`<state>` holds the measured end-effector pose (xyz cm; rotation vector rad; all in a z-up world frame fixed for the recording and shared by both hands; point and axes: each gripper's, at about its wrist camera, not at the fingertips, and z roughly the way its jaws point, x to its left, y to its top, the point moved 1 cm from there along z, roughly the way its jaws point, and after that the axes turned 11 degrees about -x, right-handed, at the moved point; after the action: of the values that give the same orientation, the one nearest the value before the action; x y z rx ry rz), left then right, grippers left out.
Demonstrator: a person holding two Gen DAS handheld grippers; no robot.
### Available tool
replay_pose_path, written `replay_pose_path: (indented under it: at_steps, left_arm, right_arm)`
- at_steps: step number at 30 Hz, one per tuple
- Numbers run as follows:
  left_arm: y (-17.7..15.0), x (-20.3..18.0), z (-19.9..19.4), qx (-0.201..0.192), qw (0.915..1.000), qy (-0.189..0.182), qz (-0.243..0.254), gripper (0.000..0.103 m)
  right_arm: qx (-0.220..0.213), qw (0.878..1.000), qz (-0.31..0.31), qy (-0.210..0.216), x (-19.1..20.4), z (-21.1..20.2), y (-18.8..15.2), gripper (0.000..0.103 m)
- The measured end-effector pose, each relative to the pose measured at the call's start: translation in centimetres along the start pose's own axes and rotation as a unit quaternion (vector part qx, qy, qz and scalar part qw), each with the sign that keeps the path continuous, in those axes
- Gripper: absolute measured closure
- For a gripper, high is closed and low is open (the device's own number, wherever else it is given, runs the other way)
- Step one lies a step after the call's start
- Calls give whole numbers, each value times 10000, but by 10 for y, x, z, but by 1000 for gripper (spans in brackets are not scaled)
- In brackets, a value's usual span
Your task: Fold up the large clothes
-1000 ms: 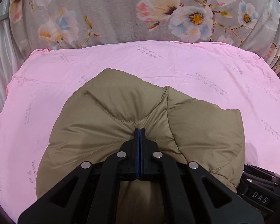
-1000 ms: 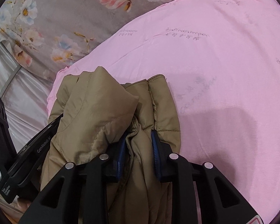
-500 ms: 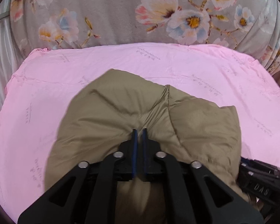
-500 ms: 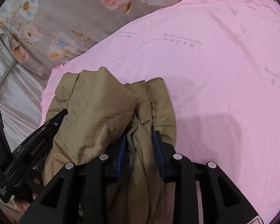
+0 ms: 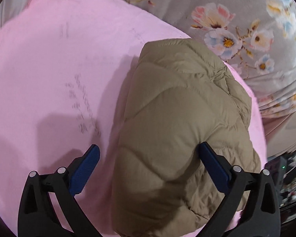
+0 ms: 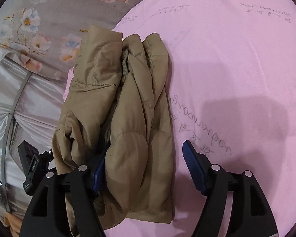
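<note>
A folded olive-tan puffer jacket (image 5: 179,122) lies on the pink sheet (image 5: 59,69), near its edge. My left gripper (image 5: 149,164) is open, its jaws wide apart around the jacket's near end, not pinching it. In the right wrist view the jacket (image 6: 124,106) is a bundled pile with its collar end far from me. My right gripper (image 6: 146,167) is open; the left blue pad sits against the jacket's folds, the right pad is over bare sheet (image 6: 236,59).
A grey floral blanket (image 5: 246,29) lies beyond the pink sheet, also seen in the right wrist view (image 6: 39,19). Silver-grey fabric (image 6: 13,98) hangs at the left. The other gripper's black body (image 6: 31,165) shows beside the jacket. Dark clutter (image 5: 286,169) sits at the right edge.
Both grippers opened and let go of the jacket, which now rests on the pink sheet. The left view has swung so the jacket sits right of centre.
</note>
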<state>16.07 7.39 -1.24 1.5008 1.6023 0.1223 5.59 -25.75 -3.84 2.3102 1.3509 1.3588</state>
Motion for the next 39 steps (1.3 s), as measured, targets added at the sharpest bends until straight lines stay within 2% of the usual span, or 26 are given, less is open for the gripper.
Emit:
replay_pose_path:
  at_steps: [3,4,7,9,10,13,14,17,21,26,30,32,35,37,39]
  left_arm:
    - [-10,-5,14,303,9981,-514,-165,5]
    - [-12,-12,18,233,9991,-358,-32,5]
    - [-13,-24,24,121,9994,-267,210,5]
    - [-9,-26,27,71,9992,-309,263,5]
    - [-7,-28,28,50,9990,-328,296,5]
    - [0,-41,21,-214,9973,-291,640,21]
    - [6,-51,18,-358,9956,-322,809,28]
    - [26,-69,16,-604,9920,-513,980,33]
    - [57,-93,26,-1039,9860,-550,1179,39]
    - [90,-111,38,-1660,9735,-429,1511,43]
    - [116,-108,52,-2068,9656,-430,1518,43]
    - [123,-102,67,-2128,9639,-337,1567,43]
    - [125,-89,100,-1952,9660,28,1696,43]
    - [119,-76,122,-1782,9680,262,1750,40]
    - [112,-66,128,-1787,9667,331,1801,37]
  right_arm:
    - [113,9999,-50,46,8,8,-2,33]
    - [126,9999,-63,52,9,10,-2,33]
    - [106,9998,-129,97,14,19,2,33]
    - [114,9996,-138,238,16,24,5,43]
    - [98,9995,-164,254,18,26,7,52]
    - [-202,9973,-678,175,40,19,17,79]
    - [-331,9961,-804,168,48,15,21,84]
    - [-853,9885,-1245,110,71,4,44,87]
    - [-1366,9751,-1745,95,98,12,79,88]
    - [-1900,9534,-2339,161,133,32,120,88]
    - [-2134,9421,-2558,396,144,52,147,88]
    - [-2076,9434,-2540,489,139,73,158,88]
    - [-1637,9582,-2313,404,118,122,168,88]
    - [-1464,9622,-2281,261,104,143,164,88]
    - [-1394,9644,-2237,204,93,151,158,87]
